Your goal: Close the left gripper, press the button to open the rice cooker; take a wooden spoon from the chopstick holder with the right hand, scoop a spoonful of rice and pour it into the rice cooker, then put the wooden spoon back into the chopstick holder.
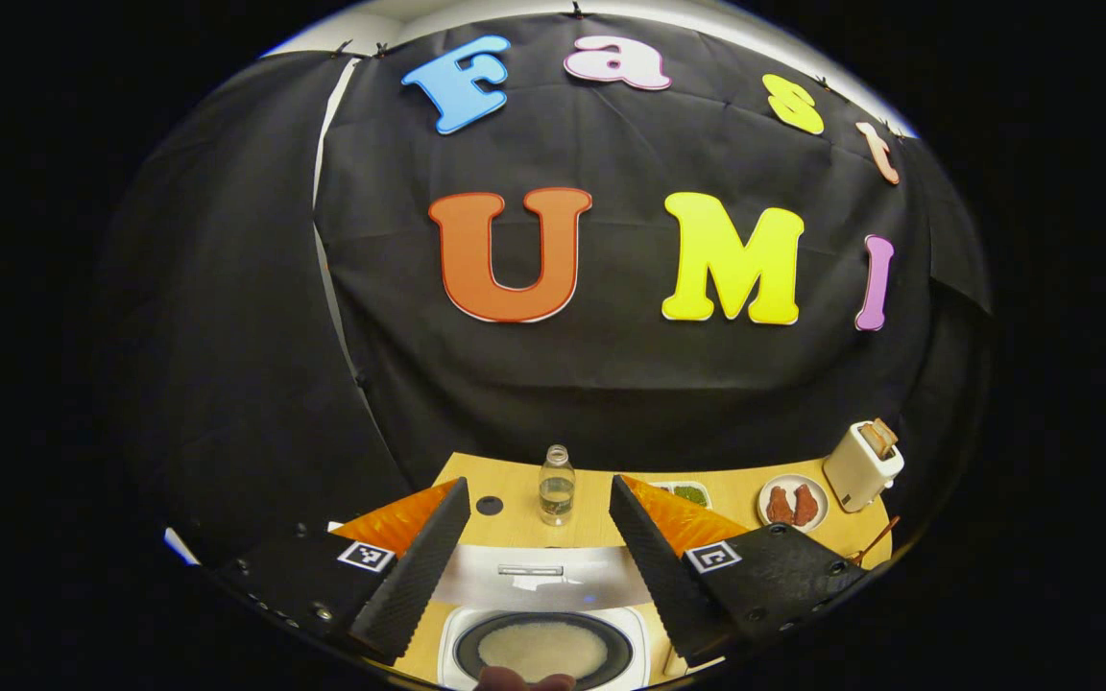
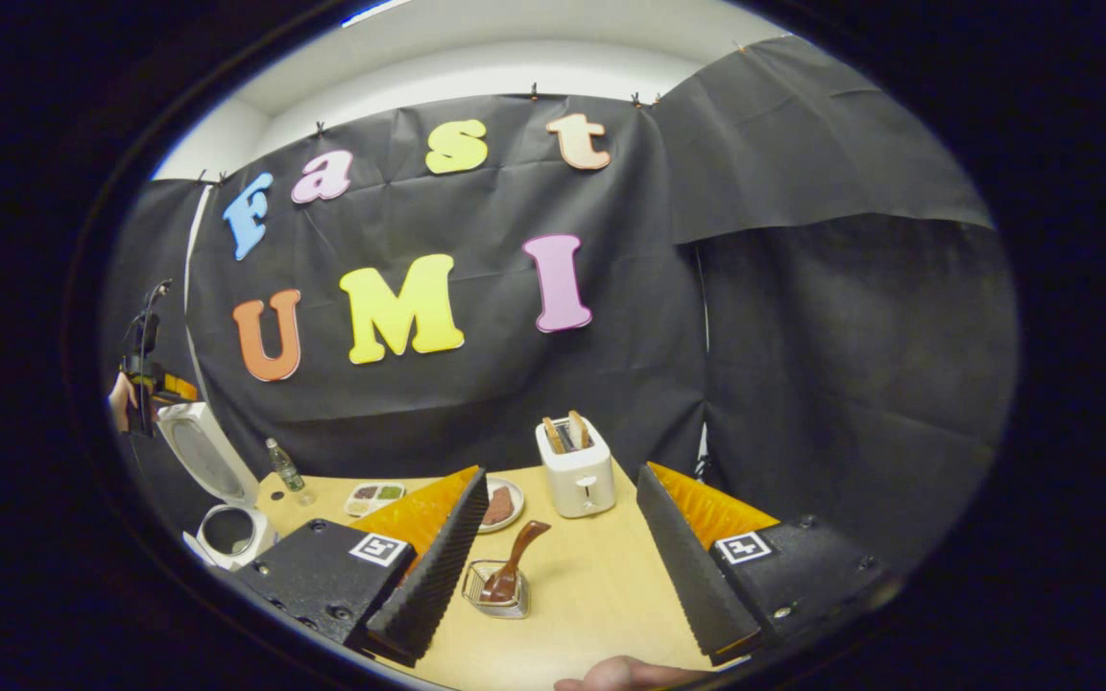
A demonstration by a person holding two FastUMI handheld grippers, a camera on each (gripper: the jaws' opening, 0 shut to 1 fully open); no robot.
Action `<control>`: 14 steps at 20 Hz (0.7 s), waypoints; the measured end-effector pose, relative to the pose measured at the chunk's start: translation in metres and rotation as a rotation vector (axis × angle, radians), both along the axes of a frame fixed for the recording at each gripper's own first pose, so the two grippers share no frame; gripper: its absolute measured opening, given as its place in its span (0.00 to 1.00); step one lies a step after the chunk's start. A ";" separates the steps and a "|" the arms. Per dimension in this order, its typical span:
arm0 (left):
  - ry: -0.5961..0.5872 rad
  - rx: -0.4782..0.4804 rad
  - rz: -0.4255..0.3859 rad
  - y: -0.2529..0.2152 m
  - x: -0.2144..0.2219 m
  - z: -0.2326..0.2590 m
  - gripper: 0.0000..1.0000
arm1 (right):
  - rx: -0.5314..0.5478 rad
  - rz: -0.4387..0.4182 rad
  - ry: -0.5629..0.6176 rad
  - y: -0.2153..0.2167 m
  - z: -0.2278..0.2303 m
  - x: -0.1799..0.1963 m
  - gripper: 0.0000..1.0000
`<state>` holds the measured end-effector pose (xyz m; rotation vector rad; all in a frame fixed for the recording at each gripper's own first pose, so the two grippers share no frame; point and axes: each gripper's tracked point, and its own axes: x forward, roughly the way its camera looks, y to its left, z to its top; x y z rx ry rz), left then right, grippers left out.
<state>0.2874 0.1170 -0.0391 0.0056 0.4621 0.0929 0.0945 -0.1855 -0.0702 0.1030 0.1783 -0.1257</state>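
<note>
At six o'clock in the left gripper view, directly below the left gripper (image 1: 539, 552), the rice cooker (image 1: 543, 645) stands with its lid (image 1: 539, 574) raised, the inner pot showing a pale layer that looks like rice. The left gripper's jaws are spread wide with nothing between them; beyond, at twelve o'clock from the cooker, a water bottle (image 1: 556, 485) stands on the wooden table (image 1: 515, 509). In the right gripper view the cooker (image 2: 229, 531) appears at nine o'clock, lid up, with the left gripper (image 2: 145, 384) held above it. The right gripper (image 2: 563, 566) hovers over the table with its jaws equally wide and empty. Between its fingers, slightly toward seven o'clock, sits the wire chopstick holder (image 2: 498, 587) with the wooden spoon (image 2: 513, 564) leaning in it, handle pointing toward one o'clock. A toaster (image 2: 575, 465) stands beyond at twelve o'clock. The opening of the cooker seems done, so the step in hand is fetching the spoon. The next move likely calls for lowering the right gripper, centring the slanted handle between the fingers, closing firmly and lifting it clear without tipping the light holder.
</note>
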 end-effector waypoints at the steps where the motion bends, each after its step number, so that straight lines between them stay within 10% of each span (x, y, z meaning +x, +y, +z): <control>1: 0.008 0.009 0.007 0.004 -0.003 0.001 0.95 | 0.002 0.003 -0.003 0.005 0.001 -0.001 1.00; 14: 0.130 -0.132 -0.057 -0.037 -0.128 -0.043 0.97 | 0.002 0.236 -0.069 0.133 0.038 -0.003 0.96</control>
